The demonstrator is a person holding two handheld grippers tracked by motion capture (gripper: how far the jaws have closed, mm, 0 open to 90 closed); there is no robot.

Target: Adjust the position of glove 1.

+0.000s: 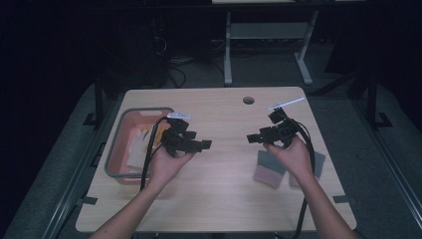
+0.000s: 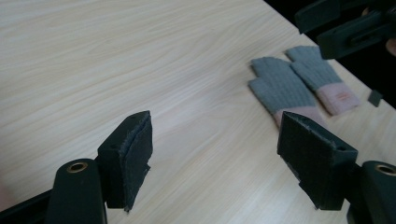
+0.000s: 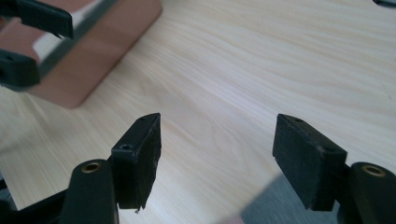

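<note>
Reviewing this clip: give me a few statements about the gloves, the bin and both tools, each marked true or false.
1. The left tool has its jaws apart with nothing between them. True.
2. The right tool is clamped on a glove. False: its jaws stand open over the bare table.
3. The grey gloves lie flat on the table, side by side. True.
4. The gloves have blue cuffs. False: the cuffs are pink.
5. The pink bin sits at the table's left side in the high view. True.
</note>
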